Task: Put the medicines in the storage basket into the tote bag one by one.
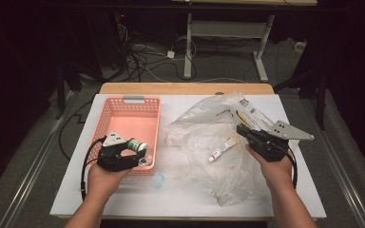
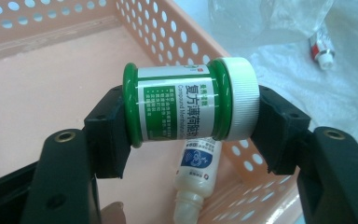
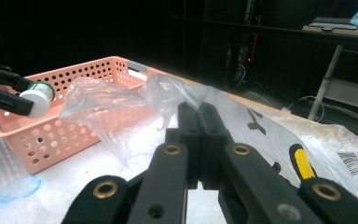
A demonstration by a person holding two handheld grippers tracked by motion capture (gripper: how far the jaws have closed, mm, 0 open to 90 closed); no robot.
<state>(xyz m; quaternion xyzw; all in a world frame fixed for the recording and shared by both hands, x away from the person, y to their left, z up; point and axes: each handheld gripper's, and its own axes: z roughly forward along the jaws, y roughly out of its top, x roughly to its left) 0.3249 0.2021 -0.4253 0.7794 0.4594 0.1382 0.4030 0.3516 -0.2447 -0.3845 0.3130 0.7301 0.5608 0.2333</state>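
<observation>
My left gripper (image 1: 132,151) is shut on a green jar with a white cap (image 2: 189,100), held sideways over the near right corner of the pink basket (image 1: 119,116). The same jar (image 1: 136,145) shows from above, and in the right gripper view the jar (image 3: 38,98) hangs above the basket (image 3: 51,135). A small white dropper bottle (image 2: 196,175) lies on the basket floor under the jar. My right gripper (image 1: 245,131) is shut with nothing between its jaws, resting on the clear plastic bag (image 1: 209,137); the right gripper (image 3: 198,116) points along the bag (image 3: 121,105).
A small white tube with a red end (image 1: 221,150) lies on the bag. A blue-tinted clear lid (image 1: 158,180) sits on the white tabletop (image 1: 123,202) by the basket's near corner. A yellow-handled item (image 3: 302,164) and printed packaging (image 1: 253,111) lie in the bag.
</observation>
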